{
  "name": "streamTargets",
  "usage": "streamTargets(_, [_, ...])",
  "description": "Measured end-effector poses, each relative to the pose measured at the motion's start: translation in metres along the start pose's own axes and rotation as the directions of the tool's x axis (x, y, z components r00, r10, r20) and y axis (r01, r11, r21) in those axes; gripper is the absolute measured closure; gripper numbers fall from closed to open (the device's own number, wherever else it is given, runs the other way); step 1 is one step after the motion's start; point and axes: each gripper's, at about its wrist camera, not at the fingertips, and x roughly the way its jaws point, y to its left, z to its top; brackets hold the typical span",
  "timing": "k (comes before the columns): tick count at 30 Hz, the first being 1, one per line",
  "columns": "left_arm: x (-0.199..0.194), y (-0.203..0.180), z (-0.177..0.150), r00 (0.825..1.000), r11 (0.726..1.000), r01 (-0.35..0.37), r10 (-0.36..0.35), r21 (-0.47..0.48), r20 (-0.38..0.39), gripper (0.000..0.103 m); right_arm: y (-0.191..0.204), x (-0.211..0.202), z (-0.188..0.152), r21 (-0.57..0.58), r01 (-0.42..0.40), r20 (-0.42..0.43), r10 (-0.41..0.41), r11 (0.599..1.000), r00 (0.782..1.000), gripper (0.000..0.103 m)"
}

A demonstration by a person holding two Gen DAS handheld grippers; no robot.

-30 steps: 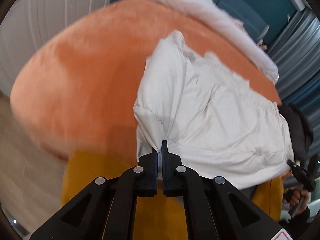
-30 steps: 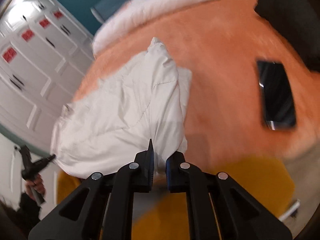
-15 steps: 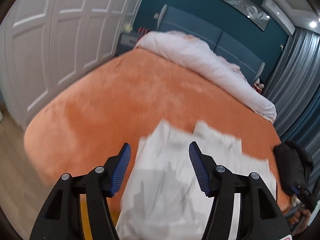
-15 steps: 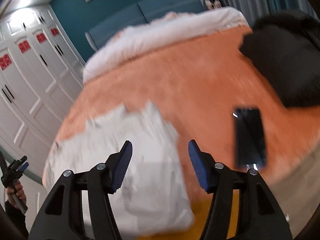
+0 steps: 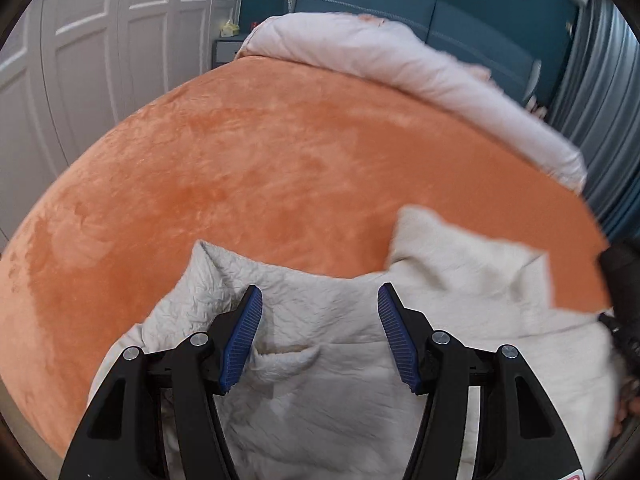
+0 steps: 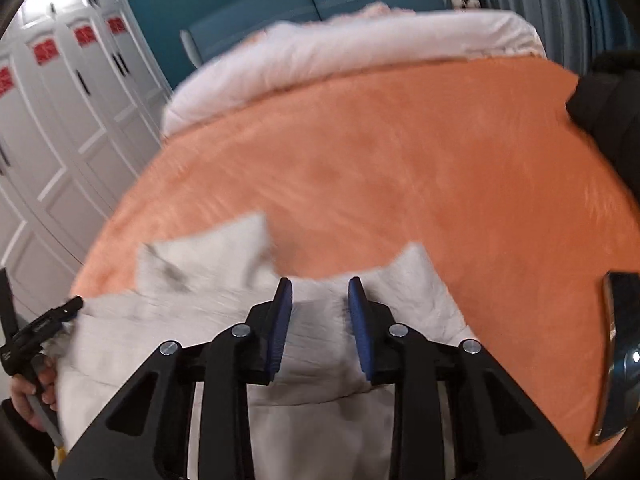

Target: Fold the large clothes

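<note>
Big bed covered in a fuzzy orange plush blanket [image 5: 248, 168] filling most of both views, with a rolled pale pink-white duvet [image 5: 400, 68] bunched along the far end against the blue padded headboard [image 5: 360, 4]. White panelled wardrobe doors [image 5: 100, 48] off to the left side. Crumpled white quilted garment [image 5: 320, 380] lying flat on the near edge of the blanket, two corners poking up toward the headboard. Dark black clothing heap [image 6: 608, 108] sitting on the blanket at the right edge, well apart from the white piece. Black glossy phone [image 6: 618, 356] lying flat on the blanket near the right edge too.

Left gripper [image 5: 320, 332] above the white garment, blue-padded fingers spread wide – nothing between them. Right gripper [image 6: 320, 320] also over the garment, fingers parted but narrower than the left, not pinching any fabric – bit blurry there though.
</note>
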Motion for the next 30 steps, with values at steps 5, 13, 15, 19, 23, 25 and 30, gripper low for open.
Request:
streamTargets(5, [0.028,-0.003,-0.015,0.999,0.999,-0.04,0.04,0.037,-0.016,0.045,-0.01,0.026,-0.019,-0.002,0.021,-0.026,-0.021,1.0,0.999,0.079])
streamTargets(13, [0.042,-0.007,-0.021,0.998,0.997,-0.062,0.064,0.048,-0.02,0.042,-0.014,0.042,-0.028,0.005,0.018,-0.022,-0.018,1.0,1.0,0.08])
streamTargets(15, [0.045,-0.007,-0.022,0.998,0.997,-0.064,0.065,0.048,-0.023,0.042,-0.016,0.044,-0.029,0.008,0.014,-0.023,-0.014,1.0,1.0,0.08])
streamTargets(19, [0.047,-0.009,-0.024,0.997,0.996,-0.07,0.072,0.053,-0.028,0.041,-0.018,0.046,-0.029,0.01,0.013,-0.021,-0.013,1.0,1.0,0.08])
streamTargets(23, [0.051,-0.01,-0.025,0.996,0.995,-0.077,0.079,0.059,-0.031,0.041,-0.018,0.047,-0.03,0.01,0.012,-0.017,-0.011,1.0,1.0,0.08])
streamTargets(25, [0.053,-0.011,-0.025,0.996,0.995,-0.079,0.081,0.061,-0.033,0.041,-0.018,0.047,-0.031,0.01,0.013,-0.014,-0.013,1.0,1.0,0.08])
streamTargets(30, [0.056,-0.012,-0.027,0.996,0.994,-0.085,0.087,0.064,-0.035,0.04,-0.019,0.046,-0.031,0.011,0.01,-0.006,-0.01,1.0,1.0,0.08])
